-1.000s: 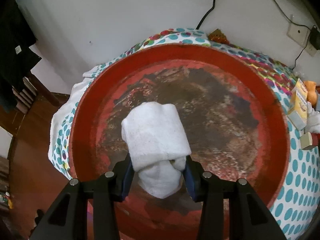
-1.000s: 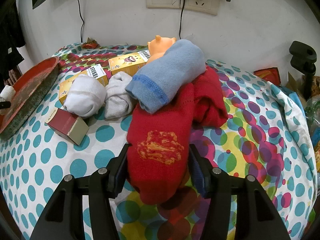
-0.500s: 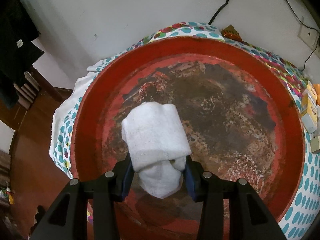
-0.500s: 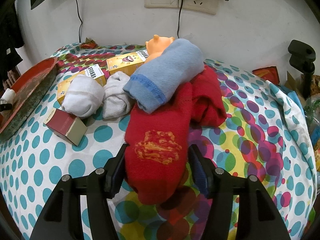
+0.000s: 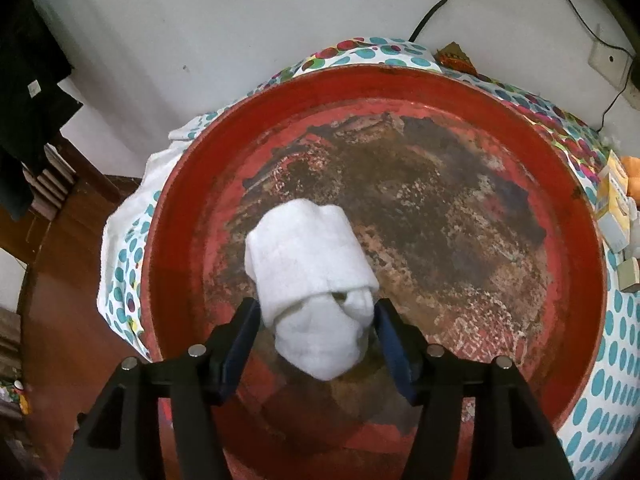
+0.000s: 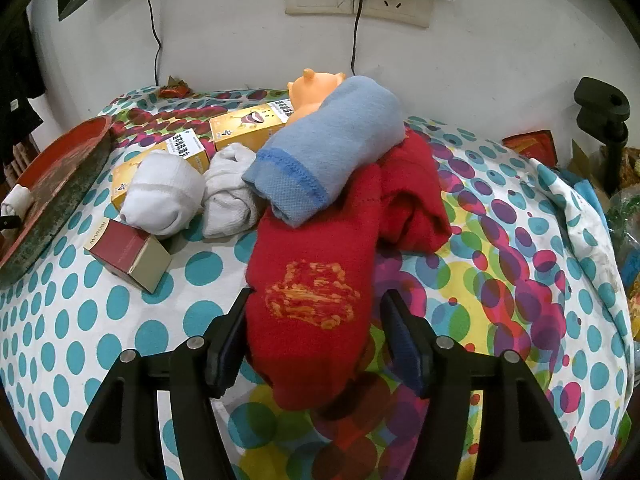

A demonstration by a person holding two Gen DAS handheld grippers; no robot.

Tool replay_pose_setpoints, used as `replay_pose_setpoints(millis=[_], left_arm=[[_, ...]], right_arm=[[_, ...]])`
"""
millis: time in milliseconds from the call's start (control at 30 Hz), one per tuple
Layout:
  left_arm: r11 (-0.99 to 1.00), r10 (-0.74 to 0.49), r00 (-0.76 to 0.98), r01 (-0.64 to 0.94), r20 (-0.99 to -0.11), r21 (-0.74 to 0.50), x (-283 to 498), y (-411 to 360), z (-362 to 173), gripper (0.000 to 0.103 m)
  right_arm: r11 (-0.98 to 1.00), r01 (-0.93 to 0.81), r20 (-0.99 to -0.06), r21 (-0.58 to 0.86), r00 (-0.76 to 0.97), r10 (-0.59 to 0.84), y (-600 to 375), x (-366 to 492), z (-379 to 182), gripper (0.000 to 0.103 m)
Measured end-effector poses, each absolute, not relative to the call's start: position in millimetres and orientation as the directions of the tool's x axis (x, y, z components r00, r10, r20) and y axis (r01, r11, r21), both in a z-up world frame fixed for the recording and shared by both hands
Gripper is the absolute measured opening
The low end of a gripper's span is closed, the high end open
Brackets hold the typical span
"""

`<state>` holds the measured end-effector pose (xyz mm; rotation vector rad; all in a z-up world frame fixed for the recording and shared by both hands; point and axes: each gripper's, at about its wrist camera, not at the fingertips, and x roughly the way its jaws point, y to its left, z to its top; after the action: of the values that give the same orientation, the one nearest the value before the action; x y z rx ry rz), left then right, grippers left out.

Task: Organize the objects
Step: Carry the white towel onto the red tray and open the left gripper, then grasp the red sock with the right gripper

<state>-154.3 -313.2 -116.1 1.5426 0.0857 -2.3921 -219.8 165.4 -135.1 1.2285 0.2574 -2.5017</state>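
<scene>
left gripper (image 5: 318, 330) sits low over the red tray (image 5: 176, 216), jaws opening, the rolled white sock (image 5: 316, 276) between them but the pads look to have just cleared it on both sides, so i read this as the release step: sock lies on the tray floor at about 7 o'clock from the tray's centre, near the rim. right gripper (image 6: 316, 336) is over the dotted bedspread (image 6: 100, 320), jaws opening too, straddling the toe end of the red sock (image 6: 316, 280); there's a gap on the right pad and the left pad is at most brushing the fabric, so nothing is gripped. the red sock lies on the bedspread with the rolled blue sock (image 6: 324, 148) resting across its far end at 12 o'clock. second white sock bundle (image 6: 164, 196) and a grey sock (image 6: 232, 196) sit at 10 o'clock from the right gripper, next to yellow boxes (image 6: 248, 124), an orange toy (image 6: 316, 90) behind the blue roll and a maroon box (image 6: 128, 250) at 9 o'clock. tray edge shows at far 9 o'clock in the right view. judgement: one sock placed, most of the pile is left. next: lift left straight up without snagging the roll. right must either re-close on the red sock or pull back; dragging it would topple the blue roll, so lift the blue one first or grip it higher.
</scene>
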Motion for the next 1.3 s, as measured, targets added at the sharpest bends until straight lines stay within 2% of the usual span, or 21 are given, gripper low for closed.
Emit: replay_pose_setpoints(millis=[33, 67, 433, 800, 900, 1067, 1300], left_arm=[[-0.956, -0.200, -0.383, 0.278, -0.902, 0.094, -153, -314, -116, 0.072], [-0.955, -0.195, -0.385, 0.284, -0.902, 0.085, -151, -314, -115, 0.073], [-0.960, -0.151, -0.429, 0.279, -0.891, 0.029, -126, -306, -95, 0.074], [-0.953, -0.188, -0.514, 0.303, -0.837, 0.028, -67, -277, -79, 0.074], [-0.956, -0.205, -0.539, 0.291, -0.817, 0.048, -53, -269, -76, 0.074], [-0.963, -0.214, -0.566, 0.260, -0.796, 0.074, -32, -264, -74, 0.074], [-0.964, -0.196, -0.566, 0.263, -0.801, 0.050, -18, -275, -82, 0.074]], right_arm=[[-0.926, 0.378, -0.793, -0.013, -0.568, -0.221, 166, -220, -135, 0.061], [-0.926, 0.378, -0.793, -0.012, -0.568, -0.221, 166, -220, -135, 0.061], [-0.926, 0.377, -0.793, -0.014, -0.568, -0.219, 167, -221, -135, 0.061], [-0.925, 0.380, -0.793, -0.005, -0.565, -0.228, 169, -222, -135, 0.061], [-0.925, 0.380, -0.793, -0.003, -0.565, -0.229, 172, -222, -134, 0.058], [-0.931, 0.366, -0.791, -0.005, -0.571, -0.220, 171, -219, -132, 0.047], [-0.958, 0.280, -0.800, -0.068, -0.589, -0.115, 152, -211, -129, 0.040]])
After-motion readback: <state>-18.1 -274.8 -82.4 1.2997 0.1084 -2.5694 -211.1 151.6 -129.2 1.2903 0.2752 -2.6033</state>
